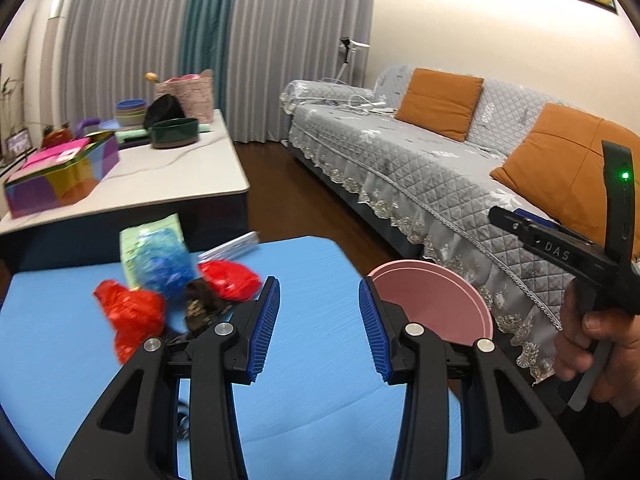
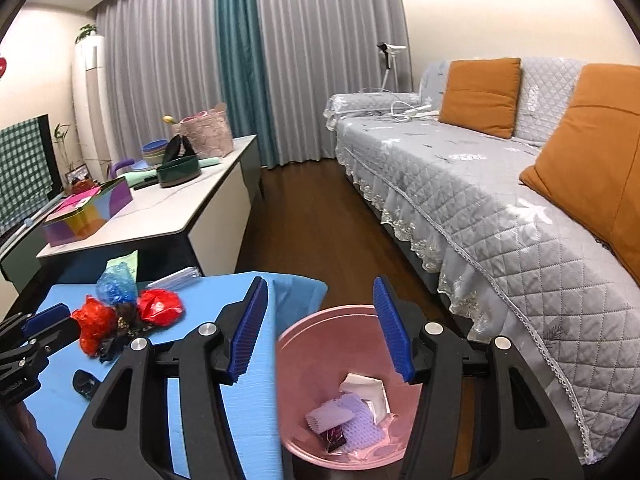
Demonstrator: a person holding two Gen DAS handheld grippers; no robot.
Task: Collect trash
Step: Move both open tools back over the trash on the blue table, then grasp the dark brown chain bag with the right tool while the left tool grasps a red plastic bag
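Observation:
A pile of trash lies on the blue table [image 1: 304, 400]: two crumpled red bags [image 1: 136, 316], a blue plastic bag [image 1: 164, 264], a dark scrap [image 1: 204, 304], a green paper [image 1: 156, 228] and a silvery wrapper [image 1: 236, 246]. My left gripper [image 1: 319, 328] hangs open and empty just right of the pile. My right gripper [image 2: 322, 330] is open and empty above the pink bin [image 2: 316, 344], which stands beside the table. The bin holds white paper [image 2: 364, 388], purple foam pieces [image 2: 348, 416] and a dark wrapper [image 2: 334, 438]. The same pile with its red bags [image 2: 160, 306] shows in the right wrist view.
A small dark object [image 2: 84, 384] lies on the blue table near its front. A white coffee table [image 2: 168, 216] behind carries a colourful tin [image 2: 86, 212], bowls and a basket. A grey sofa [image 2: 480, 208] with orange cushions runs along the right. Brown floor lies between them.

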